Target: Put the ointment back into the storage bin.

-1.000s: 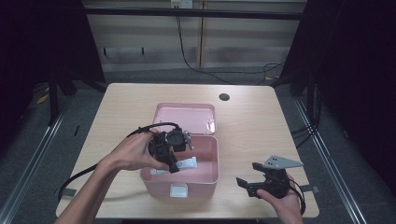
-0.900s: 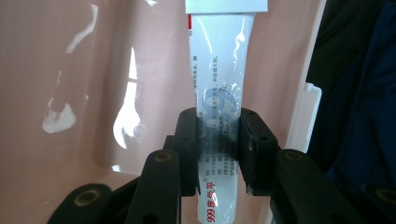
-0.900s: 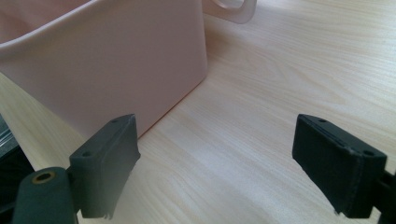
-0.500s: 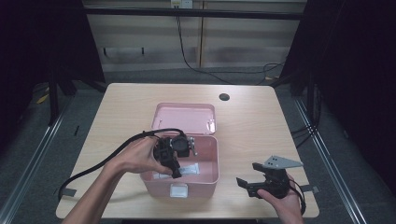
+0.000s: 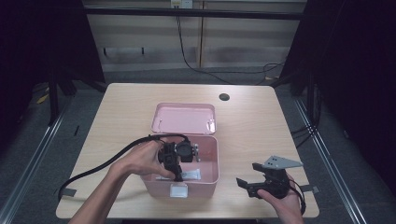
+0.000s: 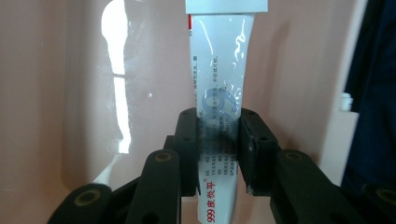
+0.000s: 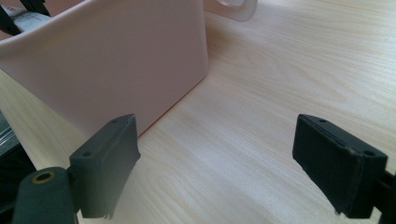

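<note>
Tube is down inside the pink box, clamped between the left gripper fingers — placing step, by the look of it. Next: let go and lift clear of the walls. Right gripper idles on the worktop — fingers spread, empty.

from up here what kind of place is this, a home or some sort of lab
Most likely a lab or recording booth, not a home: a bare wooden table ringed by black curtains, loose cables on the floor, and one pink box set out alone.
</note>
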Tool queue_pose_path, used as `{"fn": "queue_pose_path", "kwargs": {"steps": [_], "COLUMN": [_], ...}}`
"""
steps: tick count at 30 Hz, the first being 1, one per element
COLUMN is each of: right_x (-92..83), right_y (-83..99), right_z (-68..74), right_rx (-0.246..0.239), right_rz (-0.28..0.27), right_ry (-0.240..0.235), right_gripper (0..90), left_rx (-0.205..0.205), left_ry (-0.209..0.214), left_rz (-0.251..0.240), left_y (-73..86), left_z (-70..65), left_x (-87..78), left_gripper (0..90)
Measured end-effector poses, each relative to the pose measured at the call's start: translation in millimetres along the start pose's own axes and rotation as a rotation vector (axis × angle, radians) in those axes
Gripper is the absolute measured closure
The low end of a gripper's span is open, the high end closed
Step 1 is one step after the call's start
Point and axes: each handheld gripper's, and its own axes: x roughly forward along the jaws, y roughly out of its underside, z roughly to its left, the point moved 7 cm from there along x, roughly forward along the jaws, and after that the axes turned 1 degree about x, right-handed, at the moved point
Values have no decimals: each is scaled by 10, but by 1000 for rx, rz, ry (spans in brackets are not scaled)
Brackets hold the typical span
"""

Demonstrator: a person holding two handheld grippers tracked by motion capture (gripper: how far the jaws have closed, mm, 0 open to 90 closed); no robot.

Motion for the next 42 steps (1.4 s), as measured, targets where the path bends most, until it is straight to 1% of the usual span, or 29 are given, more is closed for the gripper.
{"fn": "queue_pose_path", "kwargs": {"steps": [4,6,7,12,13,17,23,25,27,31,34,35,38,39,42], "right_x": [-1,2,1,0,0,-1,0,-2,-4,-1,-3,-3,-4,-4,-5], "right_y": [3,3,4,8,9,10,11,11,11,12,16,17,18,17,17], "right_z": [5,4,6,8,9,9,5,10,11,10,11,12,7,10,9], "right_rx": [1,1,2,-2,-2,-1,-3,-2,-5,-4,-12,-12,-14,-12,-14], "right_rz": [1,2,3,6,6,7,8,8,8,10,13,14,15,14,13], "right_ry": [-3,-5,-5,-6,-8,-6,-5,-6,-7,-6,-8,-3,1,-1,0], "right_gripper": [136,136,136,136,136,136,136,136,136,136,136,136,136,136,136], "left_rx": [0,-7,-11,-8,-8,-15,-4,-12,-9,-8,-18,-28,-22,-25,-23], "left_ry": [13,18,12,34,44,46,62,77,72,82,87,84,95,103,104], "left_rz": [10,20,22,32,36,37,54,61,70,73,73,74,100,97,102], "left_y": [2,3,2,-6,-6,-5,-8,-3,2,1,-2,-3,3,1,2], "left_z": [4,15,28,53,52,87,82,79,92,95,91,107,105,96,95], "left_x": [22,44,58,109,119,149,207,222,231,240,257,273,310,319,337], "left_gripper": [712,712,712,712,712,712,711,711,710,710,710,710,710,710,710]}}
